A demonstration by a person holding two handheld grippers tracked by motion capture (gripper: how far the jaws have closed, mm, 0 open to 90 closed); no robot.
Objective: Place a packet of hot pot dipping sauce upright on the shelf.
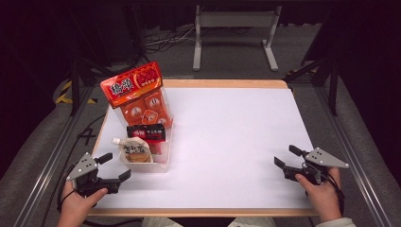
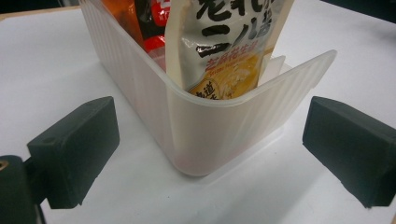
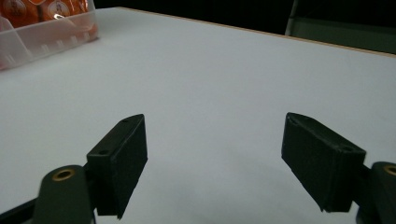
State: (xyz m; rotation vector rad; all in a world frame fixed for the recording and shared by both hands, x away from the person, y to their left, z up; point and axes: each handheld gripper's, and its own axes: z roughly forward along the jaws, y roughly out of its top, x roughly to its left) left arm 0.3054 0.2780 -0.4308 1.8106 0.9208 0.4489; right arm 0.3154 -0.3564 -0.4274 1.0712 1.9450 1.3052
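Item: clear bin (image 2: 205, 135) of snack packs, table's 9 o'clock. Left gripper (image 1: 116, 168) spread at its corner; right gripper (image 1: 286, 157) spread, empty. Advice: straddle one wall squarely before pinching.

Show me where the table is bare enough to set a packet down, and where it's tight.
Free: the wide white stretch between the clear bin and the right tongs, running up to the table's far edge. Tight: the left strip, where the bin holds the orange box, dark packet and spouted pouch, with the open left tongs at its near corner.
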